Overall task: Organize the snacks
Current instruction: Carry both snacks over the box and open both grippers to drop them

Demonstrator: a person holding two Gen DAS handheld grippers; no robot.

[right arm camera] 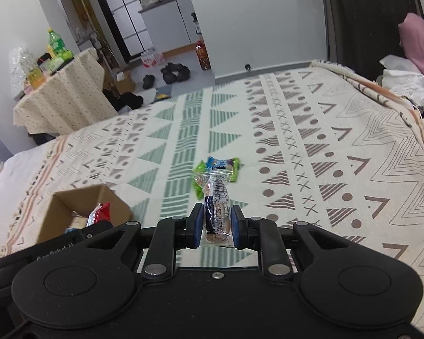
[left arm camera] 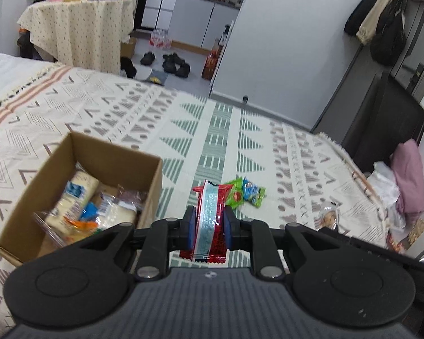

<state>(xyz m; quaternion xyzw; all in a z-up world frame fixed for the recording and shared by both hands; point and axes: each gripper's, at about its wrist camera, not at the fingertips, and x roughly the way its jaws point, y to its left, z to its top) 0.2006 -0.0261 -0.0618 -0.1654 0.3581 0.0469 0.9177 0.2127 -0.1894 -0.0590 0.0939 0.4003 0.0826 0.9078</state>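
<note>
My left gripper [left arm camera: 209,226] is shut on a red snack packet with a pale blue stripe [left arm camera: 210,214], held above the patterned blanket. To its left stands an open cardboard box [left arm camera: 144,195] with several wrapped snacks inside. My right gripper [right arm camera: 217,227] is shut on a clear-wrapped biscuit snack with a dark label [right arm camera: 216,212]. In the right wrist view the same box [right arm camera: 56,217] sits at the lower left, with the left gripper's body and the red packet [right arm camera: 100,213] over it. Green and blue snack packets [left arm camera: 244,193] [right arm camera: 220,168] lie on the blanket beyond both grippers.
The bed's patterned blanket [left arm camera: 268,147] stretches ahead. A clear snack bag [left arm camera: 329,216] lies near its right edge. Pink and white clothes [left arm camera: 404,180] pile at the right. A cloth-covered side table [left arm camera: 79,31] with bottles stands beyond the bed, shoes [left arm camera: 172,62] on the floor.
</note>
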